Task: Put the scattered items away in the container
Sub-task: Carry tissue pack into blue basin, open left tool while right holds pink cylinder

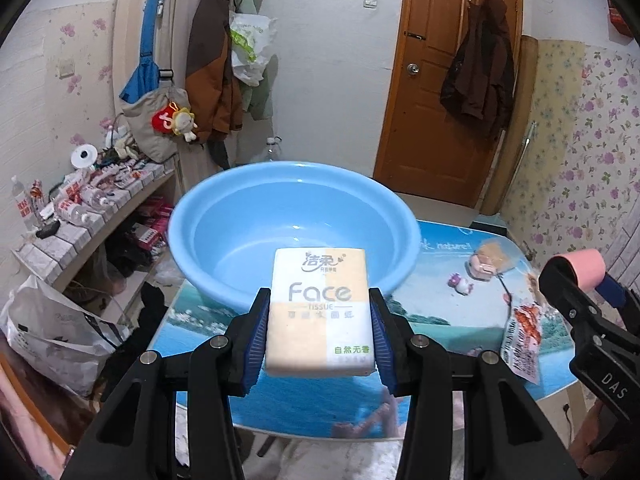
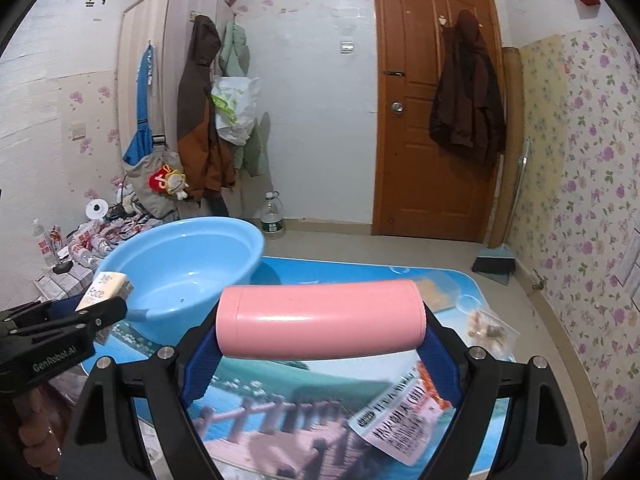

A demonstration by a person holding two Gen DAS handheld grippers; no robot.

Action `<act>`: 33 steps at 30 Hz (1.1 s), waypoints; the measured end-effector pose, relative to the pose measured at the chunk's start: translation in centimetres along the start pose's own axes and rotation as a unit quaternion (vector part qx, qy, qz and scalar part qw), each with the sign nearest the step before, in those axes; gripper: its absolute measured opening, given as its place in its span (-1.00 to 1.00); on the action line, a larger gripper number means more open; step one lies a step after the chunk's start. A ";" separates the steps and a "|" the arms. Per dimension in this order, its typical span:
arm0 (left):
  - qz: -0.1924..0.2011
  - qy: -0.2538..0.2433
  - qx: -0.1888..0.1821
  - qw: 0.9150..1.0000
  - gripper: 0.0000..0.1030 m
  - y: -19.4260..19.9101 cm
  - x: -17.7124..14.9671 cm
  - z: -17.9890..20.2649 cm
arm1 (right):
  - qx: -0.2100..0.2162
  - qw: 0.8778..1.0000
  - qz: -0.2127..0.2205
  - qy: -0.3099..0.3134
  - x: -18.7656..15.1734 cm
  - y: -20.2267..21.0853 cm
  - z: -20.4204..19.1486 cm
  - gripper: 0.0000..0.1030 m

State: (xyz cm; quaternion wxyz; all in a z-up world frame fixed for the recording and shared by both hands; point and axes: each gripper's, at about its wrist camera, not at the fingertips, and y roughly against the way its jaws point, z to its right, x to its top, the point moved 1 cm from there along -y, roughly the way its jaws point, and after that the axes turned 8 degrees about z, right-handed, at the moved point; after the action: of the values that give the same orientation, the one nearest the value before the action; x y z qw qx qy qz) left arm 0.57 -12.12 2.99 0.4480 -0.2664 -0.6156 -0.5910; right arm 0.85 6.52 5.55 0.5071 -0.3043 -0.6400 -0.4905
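My left gripper (image 1: 320,316) is shut on a white and orange tissue pack (image 1: 320,312), held above the table just in front of the empty light blue basin (image 1: 248,216). My right gripper (image 2: 320,344) is shut on a pink cylinder bottle (image 2: 320,320), held sideways above the table to the right of the basin (image 2: 180,268). The pink bottle also shows at the right edge of the left wrist view (image 1: 582,268). The tissue pack shows at the left in the right wrist view (image 2: 106,290).
On the printed table top (image 1: 432,304) lie a red-and-white snack packet (image 1: 522,336), a small purple toy figure (image 1: 460,282) and a clear bag of snacks (image 1: 490,264). A cluttered shelf (image 1: 80,216) stands left, a wooden door (image 1: 444,92) behind.
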 end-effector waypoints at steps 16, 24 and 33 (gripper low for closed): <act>0.014 0.014 0.025 1.000 -0.15 -2.3 2.2 -3.7 | 0.036 0.999 0.003 0.025 3.0 -5.3 -5.4 0.71; 0.013 0.017 0.032 0.999 -0.15 -3.8 2.9 -5.2 | 0.051 0.998 -0.002 0.030 3.3 -7.4 -7.0 0.71; 0.003 0.016 0.037 0.999 -0.15 -5.8 3.3 -6.2 | 0.068 0.997 -0.012 0.045 3.2 -9.6 -9.3 0.71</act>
State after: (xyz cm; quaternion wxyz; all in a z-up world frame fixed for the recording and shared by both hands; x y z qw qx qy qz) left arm -4.47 -19.76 2.36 0.4695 -0.2421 -0.6286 -0.5708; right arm -5.31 -5.75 5.54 0.5493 -0.2389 -0.6518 -0.4651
